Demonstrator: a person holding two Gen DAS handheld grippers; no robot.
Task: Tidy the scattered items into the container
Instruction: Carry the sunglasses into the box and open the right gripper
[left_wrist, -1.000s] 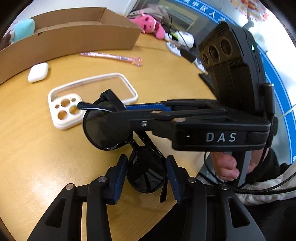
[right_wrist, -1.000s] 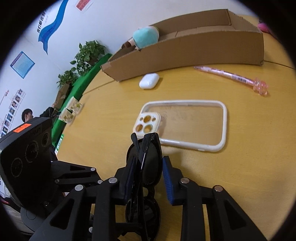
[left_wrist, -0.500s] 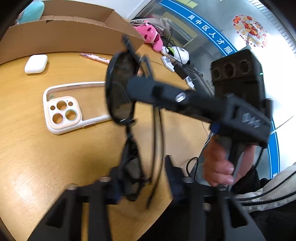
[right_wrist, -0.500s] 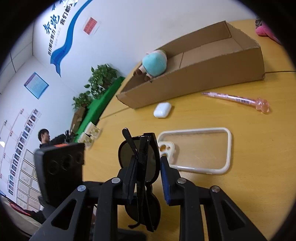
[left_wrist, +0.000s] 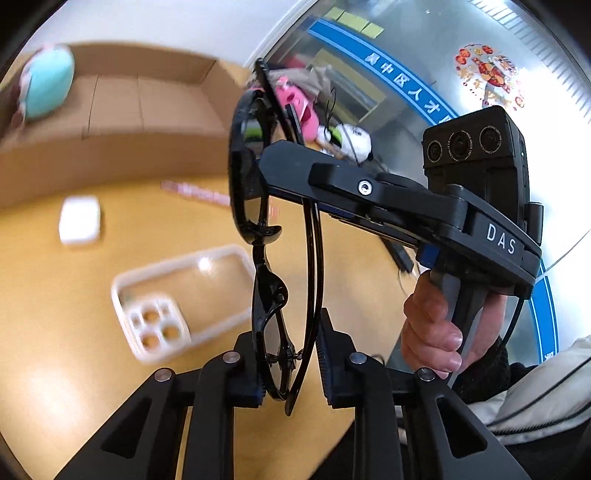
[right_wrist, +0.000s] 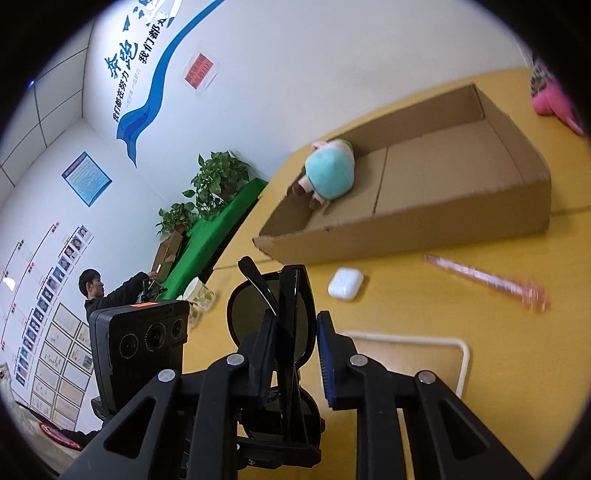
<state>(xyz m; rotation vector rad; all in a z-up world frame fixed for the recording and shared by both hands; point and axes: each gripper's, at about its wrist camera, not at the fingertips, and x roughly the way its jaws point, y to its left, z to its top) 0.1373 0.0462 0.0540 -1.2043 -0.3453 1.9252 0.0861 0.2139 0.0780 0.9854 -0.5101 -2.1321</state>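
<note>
Right hand-held gripper clamping sunglasses aloft

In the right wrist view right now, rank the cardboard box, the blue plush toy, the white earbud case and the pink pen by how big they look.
1. cardboard box, clearly largest.
2. pink pen and blue plush toy: the pen looks longer but thin and blurred, the toy bulkier and farther away, so I won't rank them.
3. white earbud case, smallest.
</note>
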